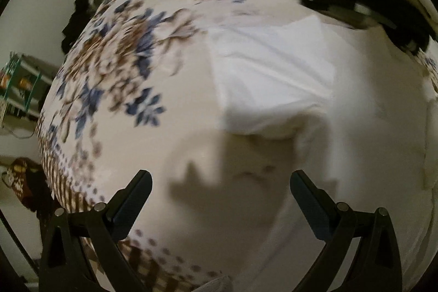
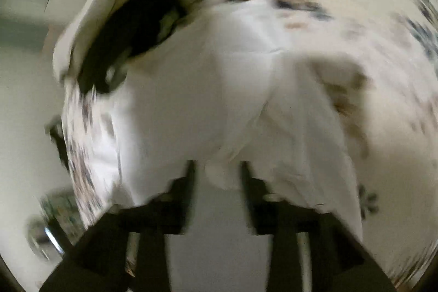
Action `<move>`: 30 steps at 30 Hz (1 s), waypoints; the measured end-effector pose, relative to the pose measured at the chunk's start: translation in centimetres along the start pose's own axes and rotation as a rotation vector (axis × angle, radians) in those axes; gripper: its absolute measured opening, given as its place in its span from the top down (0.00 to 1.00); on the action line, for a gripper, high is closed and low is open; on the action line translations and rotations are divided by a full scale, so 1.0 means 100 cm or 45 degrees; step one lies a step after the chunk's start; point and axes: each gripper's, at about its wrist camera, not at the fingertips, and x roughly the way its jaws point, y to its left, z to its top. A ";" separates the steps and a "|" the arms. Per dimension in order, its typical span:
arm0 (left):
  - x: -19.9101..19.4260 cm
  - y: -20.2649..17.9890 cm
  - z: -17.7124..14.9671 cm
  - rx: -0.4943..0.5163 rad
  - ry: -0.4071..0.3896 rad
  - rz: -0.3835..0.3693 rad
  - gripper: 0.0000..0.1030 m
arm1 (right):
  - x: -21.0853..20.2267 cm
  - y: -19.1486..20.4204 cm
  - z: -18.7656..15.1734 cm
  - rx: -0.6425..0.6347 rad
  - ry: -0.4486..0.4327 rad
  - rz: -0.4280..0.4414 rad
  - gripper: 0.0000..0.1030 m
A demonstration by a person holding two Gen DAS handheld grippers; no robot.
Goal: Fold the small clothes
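White garment (image 1: 268, 78), creased and partly folded, lying on a floral bedsheet (image 1: 131, 51); right tool (image 2: 217, 168) pinches its bunched edge, left tool (image 1: 220, 188) spread wide above it.

White garment (image 1: 268, 73); cream bedsheet (image 1: 131, 51) (blue-brown floral); black tools.
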 end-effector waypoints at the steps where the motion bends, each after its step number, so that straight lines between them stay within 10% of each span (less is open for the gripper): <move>1: 0.003 0.009 0.001 -0.022 0.009 0.004 0.00 | -0.003 -0.005 0.004 0.045 -0.021 -0.005 0.54; 9: 0.020 0.029 0.000 -0.099 0.061 0.018 0.00 | 0.062 -0.009 0.047 0.260 -0.015 -0.052 0.54; 15: 0.018 0.025 -0.001 -0.100 0.069 0.007 0.00 | 0.079 0.066 0.047 0.170 0.202 0.548 0.54; 19: 0.016 0.026 -0.003 -0.119 0.086 -0.019 0.00 | 0.026 0.041 0.057 0.145 -0.077 0.166 0.54; 22: 0.017 0.027 -0.005 -0.120 0.089 -0.017 0.00 | 0.034 -0.002 0.066 0.208 -0.074 -0.163 0.53; 30: 0.024 0.028 -0.010 -0.102 0.094 0.016 0.00 | 0.097 0.016 0.052 0.196 0.108 0.088 0.53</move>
